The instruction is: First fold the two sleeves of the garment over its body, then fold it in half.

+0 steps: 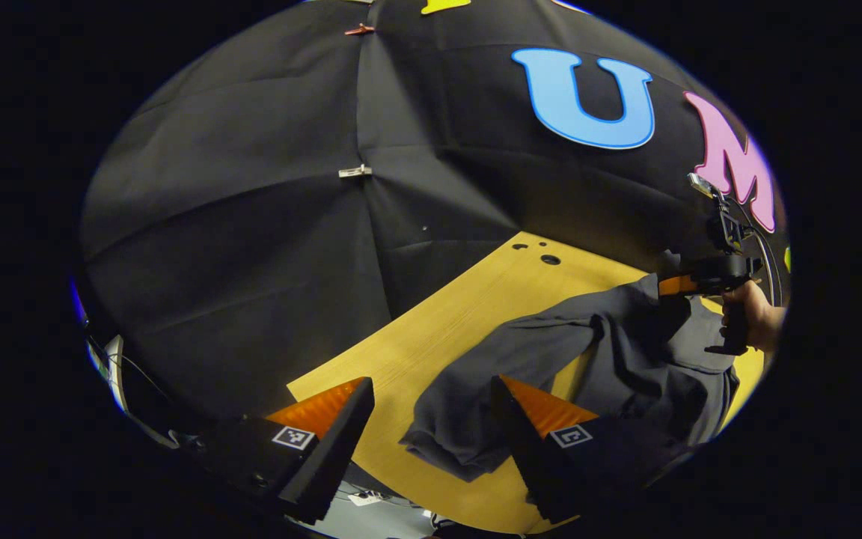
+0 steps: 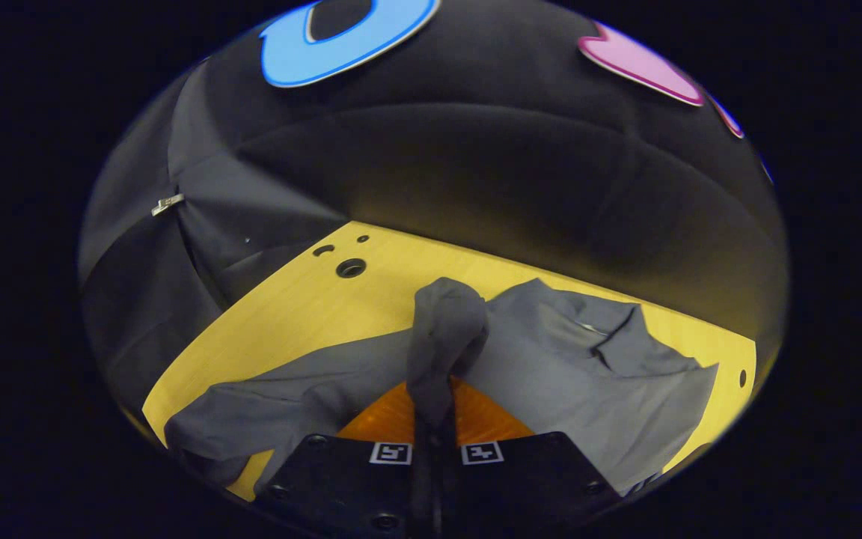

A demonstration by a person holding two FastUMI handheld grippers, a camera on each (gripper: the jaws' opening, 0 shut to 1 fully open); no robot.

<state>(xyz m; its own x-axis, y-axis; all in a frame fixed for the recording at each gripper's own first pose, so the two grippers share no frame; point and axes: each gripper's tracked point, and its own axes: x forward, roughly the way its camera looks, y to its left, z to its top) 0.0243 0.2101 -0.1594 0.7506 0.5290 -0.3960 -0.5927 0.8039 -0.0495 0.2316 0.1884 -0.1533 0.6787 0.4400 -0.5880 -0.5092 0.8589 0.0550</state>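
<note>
Here the right gripper point(image 2: 431, 419) pinches a sleeve point(image 2: 442, 329) of the grey garment point(image 2: 581, 374) spread on the tabletop point(image 2: 304, 307) — carry it flat across the body — while the left gripper point(image 1: 431, 419) hangs released above the other sleeve point(image 1: 461, 419).

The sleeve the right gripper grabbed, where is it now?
In the right gripper view, the sleeve is pinched in the right gripper, lifted above the garment lying on the table.
</note>
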